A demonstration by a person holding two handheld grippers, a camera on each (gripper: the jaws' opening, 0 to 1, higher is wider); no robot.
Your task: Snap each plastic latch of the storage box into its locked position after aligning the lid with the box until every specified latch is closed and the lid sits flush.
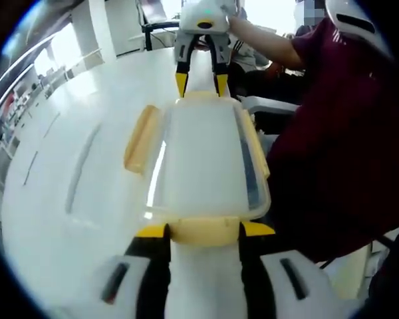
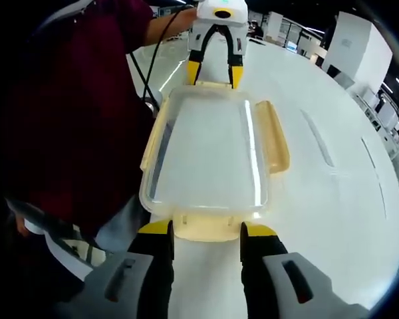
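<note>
A clear storage box (image 1: 203, 163) (image 2: 209, 149) with its lid on lies on the white table, with yellow latches on all sides. My left gripper (image 1: 204, 230) is open, its yellow tips on either side of the near end latch (image 1: 203, 232). At the opposite end my right gripper (image 2: 207, 230) is open too, its tips flanking the other end latch (image 2: 206, 227). Each gripper also appears at the far end of the box: right gripper (image 1: 201, 84), left gripper (image 2: 215, 74). One long side latch (image 1: 141, 138) (image 2: 274, 136) flares outward. The side latch (image 1: 256, 149) (image 2: 156, 139) nearest the person lies close along the box.
A person in a dark red shirt (image 1: 332, 133) (image 2: 73, 100) stands right against the long side of the box. The white table (image 1: 73, 186) (image 2: 332, 179) spreads wide on the other side. Shelving and white columns stand far behind.
</note>
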